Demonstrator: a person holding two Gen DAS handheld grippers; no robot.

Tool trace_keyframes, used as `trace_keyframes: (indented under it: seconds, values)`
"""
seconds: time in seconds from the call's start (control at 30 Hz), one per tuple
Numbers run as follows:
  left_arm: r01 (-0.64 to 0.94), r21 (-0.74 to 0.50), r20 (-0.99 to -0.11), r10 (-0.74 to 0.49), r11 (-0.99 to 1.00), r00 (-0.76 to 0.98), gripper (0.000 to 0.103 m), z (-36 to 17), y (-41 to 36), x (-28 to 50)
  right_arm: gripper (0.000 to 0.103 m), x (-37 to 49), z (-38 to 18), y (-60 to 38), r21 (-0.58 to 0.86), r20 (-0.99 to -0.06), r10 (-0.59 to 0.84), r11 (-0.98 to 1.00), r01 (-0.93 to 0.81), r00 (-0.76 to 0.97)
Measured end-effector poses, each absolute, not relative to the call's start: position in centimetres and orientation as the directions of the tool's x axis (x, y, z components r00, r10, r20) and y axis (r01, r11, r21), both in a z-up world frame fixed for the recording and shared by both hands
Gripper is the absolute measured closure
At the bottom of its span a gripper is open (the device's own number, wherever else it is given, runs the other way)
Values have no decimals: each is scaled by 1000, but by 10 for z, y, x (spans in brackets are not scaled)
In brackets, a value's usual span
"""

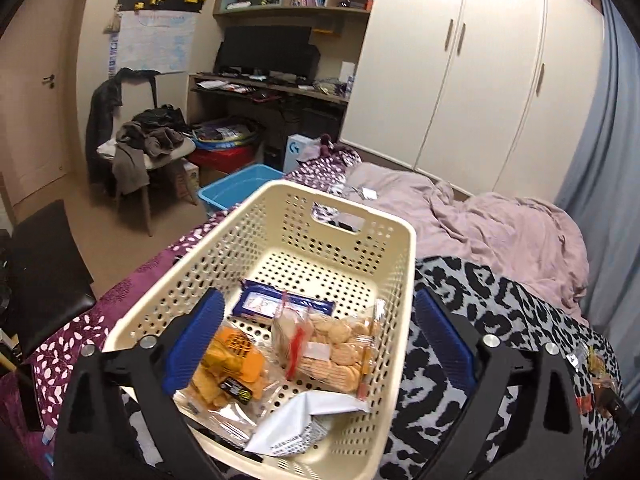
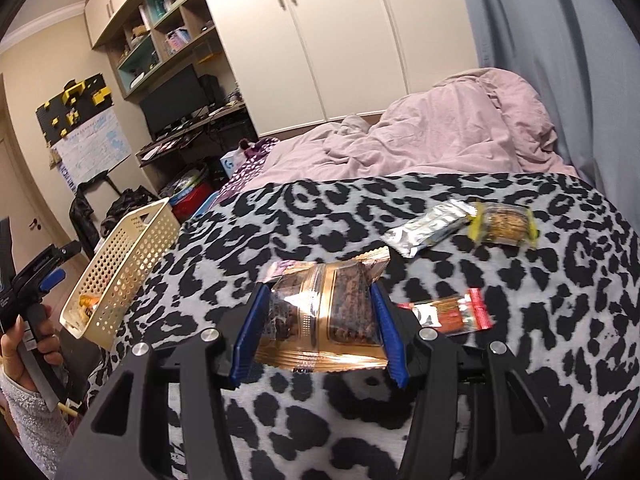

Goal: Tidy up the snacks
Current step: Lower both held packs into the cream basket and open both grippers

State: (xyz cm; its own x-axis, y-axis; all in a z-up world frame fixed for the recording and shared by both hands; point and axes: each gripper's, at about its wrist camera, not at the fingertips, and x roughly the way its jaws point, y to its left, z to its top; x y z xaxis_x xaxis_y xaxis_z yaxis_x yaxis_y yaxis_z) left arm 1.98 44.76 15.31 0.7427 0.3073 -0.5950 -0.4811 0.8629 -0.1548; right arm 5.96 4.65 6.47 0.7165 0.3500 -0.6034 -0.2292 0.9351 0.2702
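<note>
— Crosswise, is the gold cookie packet (image 2: 320,316) held?
— Yes; it is clamped by the right gripper (image 2: 320,324), long axis spanning the pads, above the leopard blanket (image 2: 280,224).
— And the left gripper (image 1: 316,336)?
— Spread wide over the cream basket (image 1: 400,264), nothing grasped; snack bags are seen inside, on the bed.
</note>
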Motion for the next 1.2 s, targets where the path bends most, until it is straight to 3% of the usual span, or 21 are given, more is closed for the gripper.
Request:
trace_keyframes:
  seconds: [0.23,0.77,1.2]
  values:
    - [-529,-101,-563,390,843,728,3,157,448,3,51,61,72,91,248,-603,410,912,-328,684]
    - [-636,-111,-491,514,764,704,3,166,476,-44,51,66,95,264,258,-567,658,713,-652,496]
    - [-703,-135,-482,573,699,663,3,158,502,-69,50,78,80,373,240,-619,684,633,-736,386]
